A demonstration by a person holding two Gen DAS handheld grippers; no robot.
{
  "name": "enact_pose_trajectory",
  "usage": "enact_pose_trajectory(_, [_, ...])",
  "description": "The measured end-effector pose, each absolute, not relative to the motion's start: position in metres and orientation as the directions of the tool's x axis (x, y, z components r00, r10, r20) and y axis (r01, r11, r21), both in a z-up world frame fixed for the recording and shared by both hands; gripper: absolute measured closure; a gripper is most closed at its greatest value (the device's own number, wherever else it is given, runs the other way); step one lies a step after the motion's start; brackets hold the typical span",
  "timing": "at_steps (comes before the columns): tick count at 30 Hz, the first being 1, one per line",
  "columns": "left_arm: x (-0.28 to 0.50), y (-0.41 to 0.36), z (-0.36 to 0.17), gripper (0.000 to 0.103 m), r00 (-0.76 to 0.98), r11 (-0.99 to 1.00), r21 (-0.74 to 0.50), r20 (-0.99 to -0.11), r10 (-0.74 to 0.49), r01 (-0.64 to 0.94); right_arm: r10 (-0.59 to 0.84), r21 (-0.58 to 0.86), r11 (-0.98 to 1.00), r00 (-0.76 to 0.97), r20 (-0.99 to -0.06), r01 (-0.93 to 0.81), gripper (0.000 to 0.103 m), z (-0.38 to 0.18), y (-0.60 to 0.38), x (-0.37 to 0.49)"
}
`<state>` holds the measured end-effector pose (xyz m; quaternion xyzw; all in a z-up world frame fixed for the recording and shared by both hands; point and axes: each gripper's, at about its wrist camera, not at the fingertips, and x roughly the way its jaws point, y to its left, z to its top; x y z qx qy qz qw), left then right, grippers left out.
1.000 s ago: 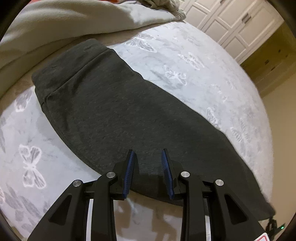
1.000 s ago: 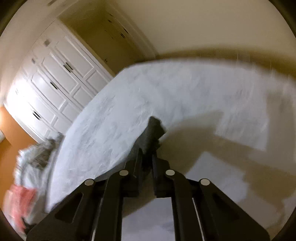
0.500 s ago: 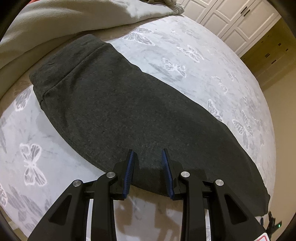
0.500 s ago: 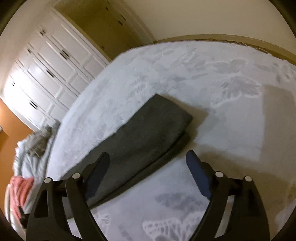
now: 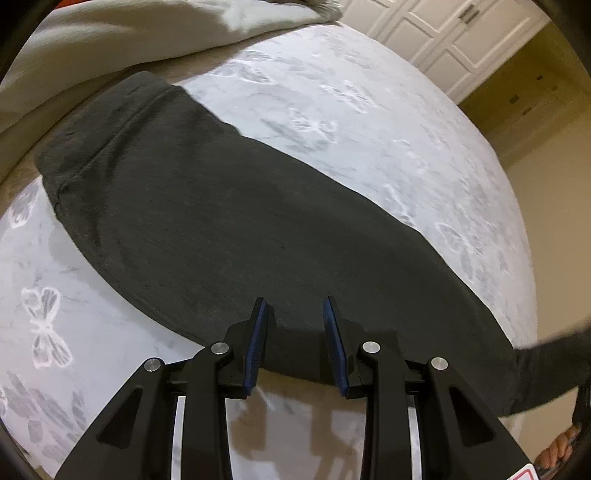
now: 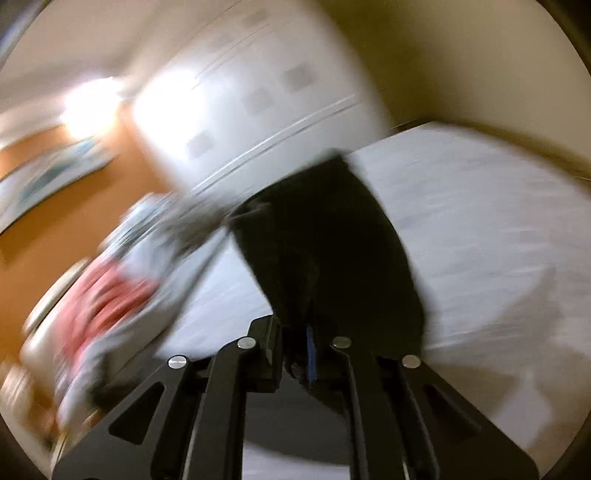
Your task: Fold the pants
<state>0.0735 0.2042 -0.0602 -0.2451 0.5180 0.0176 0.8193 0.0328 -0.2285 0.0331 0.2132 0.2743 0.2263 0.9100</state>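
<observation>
Your right gripper [image 6: 295,354] has just been closing, and its jaws now clamp the leg end of the dark grey pants [image 5: 236,229]. Your left gripper [image 5: 295,343] hangs parted over their near edge, gripping nothing. Beyond them the pants lie flat on the butterfly bedsheet [image 5: 388,122], waistband farthest, touching the beige blanket [image 5: 122,33].

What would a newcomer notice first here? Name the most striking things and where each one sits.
The dark grey pants dominate, stretched diagonally across the white butterfly-print bedspread. The left gripper hovers open over their near edge. In the blurred right wrist view, the right gripper has just been closing, with a hanging end of the pants between its jaws, and white cupboard doors stand behind.
</observation>
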Motion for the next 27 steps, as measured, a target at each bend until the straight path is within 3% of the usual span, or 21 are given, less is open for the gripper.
enact_pose_trajectory(1, [0.073, 0.202, -0.059, 0.074, 0.463, 0.881, -0.388, -0.854, -0.235, -0.269, 0.556, 0.496, 0.807, 0.697, -0.453, -0.321, 0.070, 0.019, -0.196, 0.040])
enact_pose_trajectory(3, [0.070, 0.194, -0.057, 0.071, 0.462, 0.896, -0.377, -0.854, -0.239, -0.234, 0.441, 0.312, 0.897, 0.661, -0.607, -0.313, 0.068, -0.013, -0.134, 0.045])
enact_pose_trajectory(6, [0.062, 0.184, -0.054, 0.067, 0.472, 0.923, -0.328, -0.858, -0.202, -0.201, 0.311, 0.191, 0.950, 0.709, -0.633, -0.247, 0.061, -0.012, -0.140, 0.031])
enact_pose_trajectory(8, [0.058, 0.172, -0.050, 0.067, 0.483, 0.946, -0.285, -0.857, -0.180, -0.154, 0.191, 0.157, 0.981, 0.740, -0.645, -0.116, 0.034, -0.005, -0.171, 0.025])
enact_pose_trajectory(10, [0.055, 0.162, -0.046, 0.067, 0.501, 0.964, -0.238, -0.852, -0.148, -0.121, 0.078, 0.129, 0.992, 0.740, -0.668, 0.012, 0.028, -0.012, -0.205, 0.013])
enact_pose_trajectory(13, [0.051, 0.144, -0.040, 0.057, 0.529, 0.979, -0.187, -0.841, -0.117, -0.081, 0.016, 0.156, 0.976, 0.665, -0.747, 0.152, 0.028, -0.053, -0.258, 0.007])
enact_pose_trajectory(15, [0.048, 0.137, -0.038, 0.056, 0.533, 0.982, -0.180, -0.837, -0.121, -0.060, 0.072, 0.254, 0.941, 0.600, -0.797, 0.225, 0.028, -0.075, -0.282, 0.014])
enact_pose_trajectory(17, [0.048, 0.133, -0.037, 0.056, 0.533, 0.983, -0.176, -0.837, -0.123, -0.048, 0.202, 0.392, 0.899, 0.609, -0.767, 0.195, 0.028, -0.085, -0.292, 0.025])
enact_pose_trajectory(20, [0.049, 0.135, -0.038, 0.056, 0.533, 0.981, -0.182, -0.838, -0.119, -0.068, 0.249, 0.409, 0.900, 0.589, -0.769, 0.154, 0.027, -0.095, -0.282, 0.041])
enact_pose_trajectory(24, [0.054, 0.146, -0.041, 0.056, 0.509, 0.956, -0.269, -0.843, -0.176, -0.114, 0.201, 0.345, 0.920, 0.535, -0.821, 0.184, 0.019, -0.119, -0.260, 0.060])
enact_pose_trajectory(25, [0.055, 0.147, -0.041, 0.056, 0.508, 0.951, -0.281, -0.842, -0.182, -0.125, 0.178, 0.314, 0.936, 0.551, -0.815, 0.161, 0.022, -0.117, -0.251, 0.059])
enact_pose_trajectory(26, [0.056, 0.149, -0.041, 0.056, 0.510, 0.948, -0.287, -0.841, -0.181, -0.136, 0.195, 0.300, 0.949, 0.557, -0.808, 0.102, 0.051, -0.117, -0.237, 0.060])
enact_pose_trajectory(27, [0.059, 0.150, -0.040, 0.056, 0.514, 0.946, -0.288, -0.840, -0.174, -0.150, 0.193, 0.290, 0.953, 0.565, -0.802, 0.087, 0.064, -0.119, -0.232, 0.057])
